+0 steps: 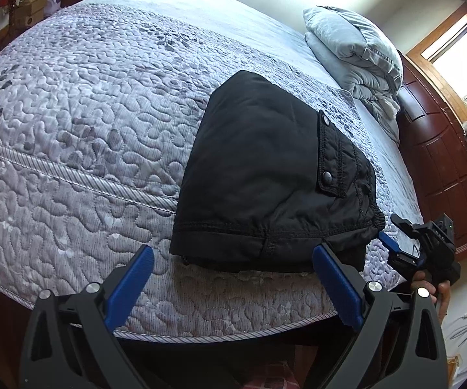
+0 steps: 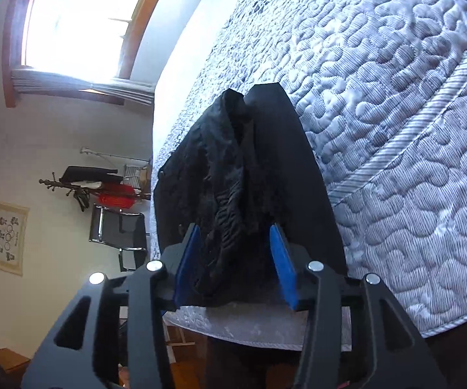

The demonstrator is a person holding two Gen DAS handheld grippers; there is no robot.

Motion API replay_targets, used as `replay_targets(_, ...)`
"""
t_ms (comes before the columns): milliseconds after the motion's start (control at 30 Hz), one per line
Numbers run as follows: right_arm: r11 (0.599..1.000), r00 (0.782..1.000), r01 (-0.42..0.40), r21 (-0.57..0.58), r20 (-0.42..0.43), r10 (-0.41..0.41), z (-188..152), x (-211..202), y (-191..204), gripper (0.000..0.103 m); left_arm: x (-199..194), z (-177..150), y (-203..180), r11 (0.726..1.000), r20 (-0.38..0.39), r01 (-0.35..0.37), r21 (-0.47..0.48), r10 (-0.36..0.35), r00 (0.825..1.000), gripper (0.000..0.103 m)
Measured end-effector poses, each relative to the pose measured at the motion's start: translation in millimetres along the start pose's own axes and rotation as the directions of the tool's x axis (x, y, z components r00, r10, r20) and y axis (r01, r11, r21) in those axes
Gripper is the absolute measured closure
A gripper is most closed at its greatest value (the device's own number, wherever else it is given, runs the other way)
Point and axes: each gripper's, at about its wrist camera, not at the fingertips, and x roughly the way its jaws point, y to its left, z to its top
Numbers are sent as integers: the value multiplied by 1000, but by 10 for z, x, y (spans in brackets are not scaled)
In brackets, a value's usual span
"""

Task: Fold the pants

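- Quilted grey mattress carried everything; its stitched top filled most of both my views, with a striped piping band along its near edge.
- Folded grey bedding sat piled at the far right end of the mattress, against a dark wooden headboard.
- Sunlit, wood-framed window showed on the wall, with a coat rack, a black chair and a small wall hanging in the room beyond the bed.
- Black pants lay folded into a compact bundle at the near edge of the mattress, towards its right end, a flap pocket with two snaps facing up.
- My left gripper hung just off that near edge, jaws spread wide and empty; its right fingertip overlapped the bundle's near hem in the picture, though I could not tell whether it touched.
- My right gripper stood at the bundle's waistband end, jaws partly apart, with the bunched cloth lying between the blue pads; the pads did not appear to press on it, and I saw a gap on the right side.
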Motion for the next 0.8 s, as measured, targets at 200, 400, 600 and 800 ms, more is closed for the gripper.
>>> replay_targets(200, 999, 999, 32, 21, -23, -32, 58, 189, 70, 45, -18, -7, 61, 1000, -3, -12, -12, 12, 1000, 4)
replay_targets(400, 998, 996, 59, 13, -62, -58, 42, 412, 81, 63, -26, -5, 86, 1000, 0, -10, -22, 10, 1000, 4)
replay_targets(600, 999, 998, 47, -18, -50, -48, -123, 347, 179, 75, -2, -1, 87, 1000, -6, -11, -23, 11, 1000, 4)
replay_targets(800, 999, 998, 52, 11, -44, -51, -186, 294, 43, 76, 50, 14, 40, 1000, -16, -9, -7, 9, 1000, 4)
